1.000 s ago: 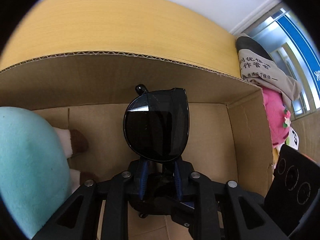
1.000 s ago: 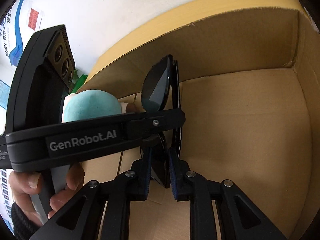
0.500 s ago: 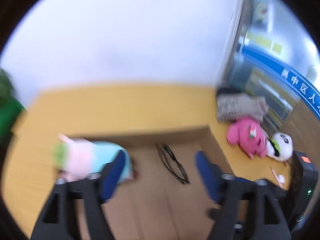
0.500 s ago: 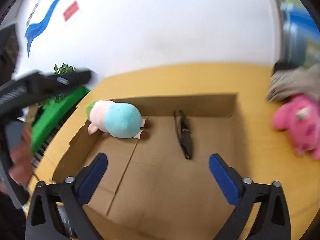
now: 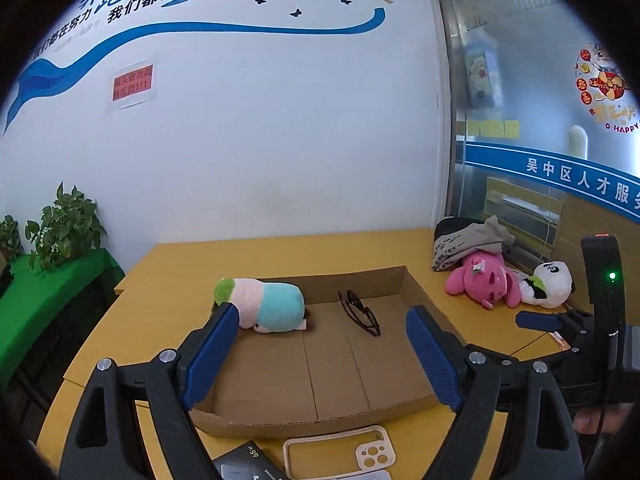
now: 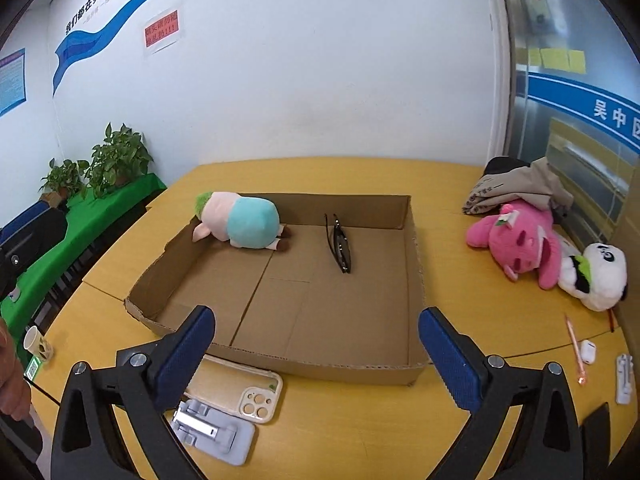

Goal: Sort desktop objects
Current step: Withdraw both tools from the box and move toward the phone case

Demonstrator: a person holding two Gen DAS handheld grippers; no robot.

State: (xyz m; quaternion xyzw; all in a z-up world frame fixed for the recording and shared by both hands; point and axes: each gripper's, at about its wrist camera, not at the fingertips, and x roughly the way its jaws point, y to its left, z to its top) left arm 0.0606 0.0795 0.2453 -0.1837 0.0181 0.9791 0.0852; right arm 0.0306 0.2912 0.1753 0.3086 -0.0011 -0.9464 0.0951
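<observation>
Sunglasses (image 6: pixel 340 245) lie inside cardboard tray (image 6: pixel 414 240); left tongs (image 5: pixel 320 356) opening, right tongs (image 6: pixel 316 356) wide, seemingly empty.

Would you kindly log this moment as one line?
left gripper: opening, empty | right gripper: open, empty | sunglasses, plush: in box | pink toy: on table

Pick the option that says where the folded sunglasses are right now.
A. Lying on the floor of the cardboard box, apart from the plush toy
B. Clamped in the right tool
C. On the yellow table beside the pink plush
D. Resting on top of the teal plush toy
A: the sunglasses lie folded on the floor of the cardboard box, clear of the teal plush toy, and both tools are empty.
</observation>
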